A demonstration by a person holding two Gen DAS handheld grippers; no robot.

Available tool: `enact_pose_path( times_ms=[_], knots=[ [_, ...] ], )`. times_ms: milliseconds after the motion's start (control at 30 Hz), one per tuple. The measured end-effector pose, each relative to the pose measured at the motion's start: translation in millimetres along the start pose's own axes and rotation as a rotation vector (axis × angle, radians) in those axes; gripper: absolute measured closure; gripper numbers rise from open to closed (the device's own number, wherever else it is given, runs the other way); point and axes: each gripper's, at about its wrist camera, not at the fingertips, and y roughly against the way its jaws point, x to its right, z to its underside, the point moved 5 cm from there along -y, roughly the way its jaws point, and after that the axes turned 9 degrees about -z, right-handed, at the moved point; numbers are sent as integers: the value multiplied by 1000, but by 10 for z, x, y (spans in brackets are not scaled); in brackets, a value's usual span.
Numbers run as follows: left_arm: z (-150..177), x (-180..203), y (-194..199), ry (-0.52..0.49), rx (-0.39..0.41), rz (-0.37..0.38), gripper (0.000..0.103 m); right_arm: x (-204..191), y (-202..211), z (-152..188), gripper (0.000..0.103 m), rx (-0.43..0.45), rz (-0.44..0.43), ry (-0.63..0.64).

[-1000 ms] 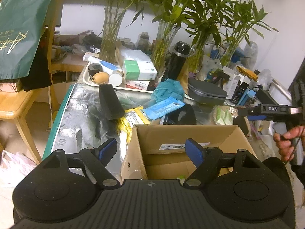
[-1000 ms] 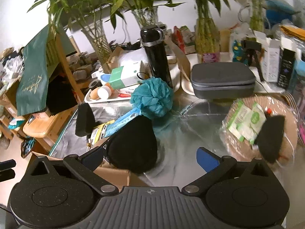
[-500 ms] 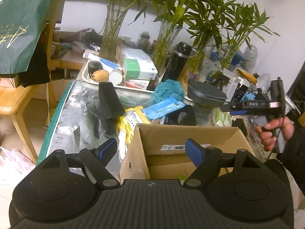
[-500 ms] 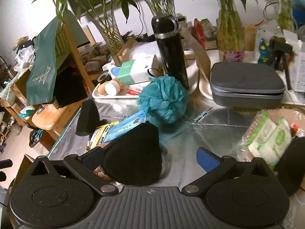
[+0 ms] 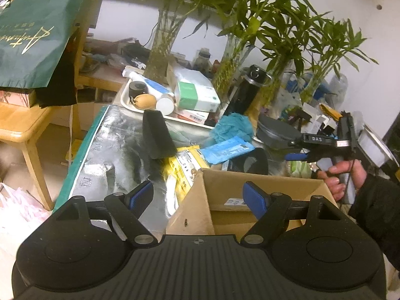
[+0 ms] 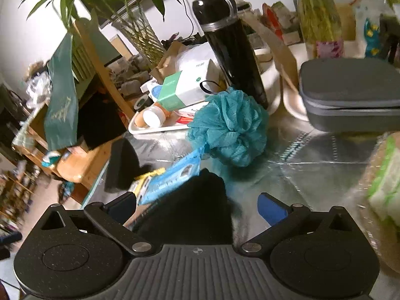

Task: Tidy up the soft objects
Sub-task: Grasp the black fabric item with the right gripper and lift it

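A teal mesh bath pouf (image 6: 230,127) sits on the silver table cover (image 6: 312,165), also in the left wrist view (image 5: 231,127). A black foam wedge (image 6: 195,210) stands between my open right gripper's (image 6: 197,207) fingers, untouched; it shows behind the box (image 5: 250,161). Another black foam block (image 5: 157,135) stands at mid-table, also in the right wrist view (image 6: 121,165). My left gripper (image 5: 198,197) is open and empty above an open cardboard box (image 5: 250,200). The right gripper shows from the side, held in a hand (image 5: 322,146).
A black flask (image 6: 230,47), a grey zip case (image 6: 350,92), a white tray (image 5: 125,100) of toiletries, yellow (image 5: 180,165) and blue packets (image 5: 225,148), vases of bamboo (image 5: 162,50) and a wooden chair (image 5: 22,125) with a green bag crowd the area.
My right gripper has moved forward and down towards the black wedge and the pouf, which now look larger. The left gripper has held nearly still over the box.
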Motion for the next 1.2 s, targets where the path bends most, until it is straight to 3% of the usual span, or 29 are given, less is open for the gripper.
enact_pose_path(
  times_ms=[433, 533, 600, 633, 800, 1200],
  knots=[
    [79, -168, -112, 45, -45, -19, 24, 489, -592, -79, 17, -22, -92, -217],
    [82, -173, -110, 50, -48, -16, 24, 497, -688, -35, 31, -55, -98, -229],
    [71, -174, -107, 51, -47, -15, 24, 466, -683, -18, 51, -59, -116, -235],
    [72, -174, -107, 50, -47, -16, 24, 438, -666, -17, 54, -62, -124, -233],
    [43, -156, -92, 48, -42, -12, 24, 236, -514, -34, 67, -56, -71, -116],
    [-34, -63, 20, 16, -3, -6, 24, -263, 83, -121, 73, 140, 161, 267]
  ],
)
